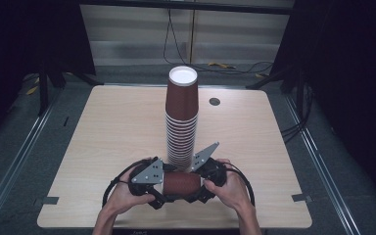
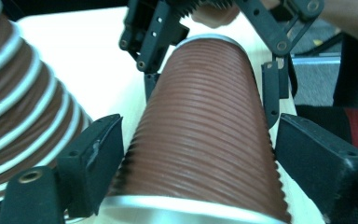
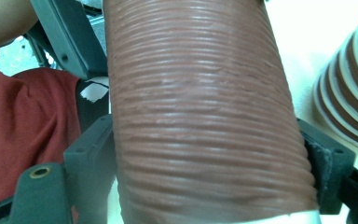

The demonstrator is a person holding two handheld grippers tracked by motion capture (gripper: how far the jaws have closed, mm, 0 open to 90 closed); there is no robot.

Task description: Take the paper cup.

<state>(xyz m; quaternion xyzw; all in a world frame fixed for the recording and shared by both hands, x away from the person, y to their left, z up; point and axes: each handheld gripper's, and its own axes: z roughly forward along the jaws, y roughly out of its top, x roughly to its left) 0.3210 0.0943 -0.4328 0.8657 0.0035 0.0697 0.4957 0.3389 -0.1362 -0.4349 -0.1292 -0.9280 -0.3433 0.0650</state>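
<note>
A single brown ribbed paper cup (image 1: 181, 183) lies on its side just above the table's front edge, held between both grippers. My left gripper (image 1: 152, 185) is shut on its left end; in the left gripper view the cup (image 2: 205, 130) sits between both pads (image 2: 95, 156). My right gripper (image 1: 206, 180) is shut on the other end, its pads (image 3: 91, 158) pressing the cup (image 3: 205, 116). A tall stack of upside-down brown cups (image 1: 181, 117) stands just behind the held cup, also seen as the stack (image 2: 18, 93) and the stack (image 3: 349, 88).
The light wooden table (image 1: 112, 127) has a round grommet hole (image 1: 214, 101) at the back right. Dark tape marks (image 1: 49, 200) sit at both front edges. Cables (image 1: 225, 66) lie on the floor behind.
</note>
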